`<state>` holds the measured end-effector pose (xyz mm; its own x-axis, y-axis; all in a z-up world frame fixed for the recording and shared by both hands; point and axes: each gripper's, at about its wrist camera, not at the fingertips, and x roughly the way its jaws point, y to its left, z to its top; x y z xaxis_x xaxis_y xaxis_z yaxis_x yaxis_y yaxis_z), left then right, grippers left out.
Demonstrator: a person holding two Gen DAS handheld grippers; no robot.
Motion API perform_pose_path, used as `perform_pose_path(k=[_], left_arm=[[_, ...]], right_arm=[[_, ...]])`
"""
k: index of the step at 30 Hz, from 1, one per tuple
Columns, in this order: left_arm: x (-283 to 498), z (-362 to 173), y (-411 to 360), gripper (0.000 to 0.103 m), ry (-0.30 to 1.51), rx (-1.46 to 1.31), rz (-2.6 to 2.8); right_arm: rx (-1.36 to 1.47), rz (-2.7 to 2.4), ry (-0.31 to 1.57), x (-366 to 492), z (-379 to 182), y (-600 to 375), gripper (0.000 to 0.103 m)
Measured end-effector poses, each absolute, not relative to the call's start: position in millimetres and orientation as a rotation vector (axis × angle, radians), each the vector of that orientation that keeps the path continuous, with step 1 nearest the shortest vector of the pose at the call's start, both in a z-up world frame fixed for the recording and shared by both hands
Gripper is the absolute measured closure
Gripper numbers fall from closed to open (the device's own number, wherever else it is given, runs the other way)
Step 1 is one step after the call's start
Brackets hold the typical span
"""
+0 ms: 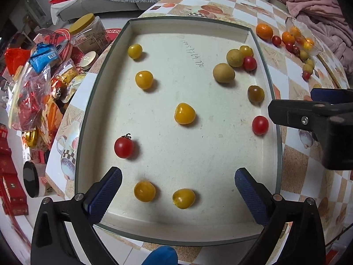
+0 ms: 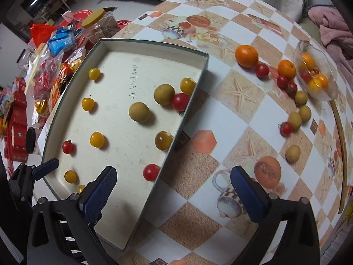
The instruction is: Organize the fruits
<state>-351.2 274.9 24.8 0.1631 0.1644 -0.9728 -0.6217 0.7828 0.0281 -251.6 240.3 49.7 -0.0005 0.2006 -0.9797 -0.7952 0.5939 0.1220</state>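
Left tongs (image 1: 178, 184): spread wide over the tray (image 1: 88, 114), empty, two yellow tomatoes (image 1: 144, 191) below.
Right tongs (image 2: 173, 183): wide open, empty, straddling the tray's edge.
Fruit: partly grouped in the tray; oranges (image 2: 246, 56) wait on the desk (image 2: 242, 101).

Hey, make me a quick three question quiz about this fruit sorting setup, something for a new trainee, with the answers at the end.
1. True or false: the left gripper is clamped on a yellow tomato.
2. How many red tomatoes lie in the tray?
3. Where do the two oranges sit? A) in the tray B) on the tablecloth C) in the glass bowl

Key:
1. False; it is open, as is the right gripper.
2. Three, for example this red tomato.
3. B; the larger orange and smaller orange rest on the tablecloth beside the glass bowl.
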Motion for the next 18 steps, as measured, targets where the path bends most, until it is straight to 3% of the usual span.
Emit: perform_pose_path(k=[18], left_arm=[[-346.2,28.3,268.6,0.000,1.328,-0.379,0.600]], right_arm=[[-0.580,0.839,1.357,-250.2,51.1,235.0,0.000]])
